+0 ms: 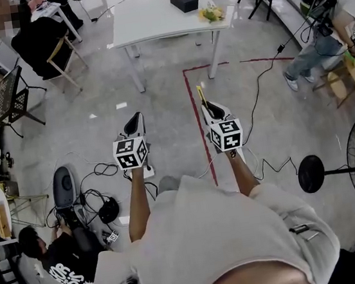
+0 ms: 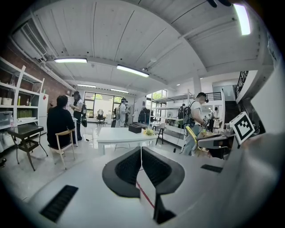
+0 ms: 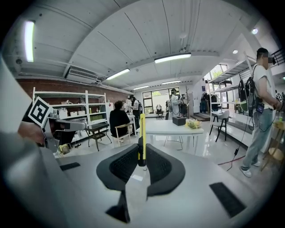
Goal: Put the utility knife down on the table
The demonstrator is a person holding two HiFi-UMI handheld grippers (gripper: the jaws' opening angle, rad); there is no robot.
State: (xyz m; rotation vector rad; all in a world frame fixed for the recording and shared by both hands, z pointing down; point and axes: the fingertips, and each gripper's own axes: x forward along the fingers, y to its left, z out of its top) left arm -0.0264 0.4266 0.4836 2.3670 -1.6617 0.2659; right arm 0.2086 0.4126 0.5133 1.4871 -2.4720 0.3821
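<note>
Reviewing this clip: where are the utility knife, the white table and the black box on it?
utility knife (image 3: 142, 132): right gripper view, on the yellow handle above the jaws.
white table (image 1: 155, 19): head view, on the bare tabletop.
black box (image 1: 183, 1): head view, on its top face.

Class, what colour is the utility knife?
Yellow and black utility knife, clearest in the right gripper view.

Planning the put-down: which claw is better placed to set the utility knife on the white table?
Right. The right claw is shut on the yellow utility knife and faces the white table ahead; the left claw is shut and empty.
</note>
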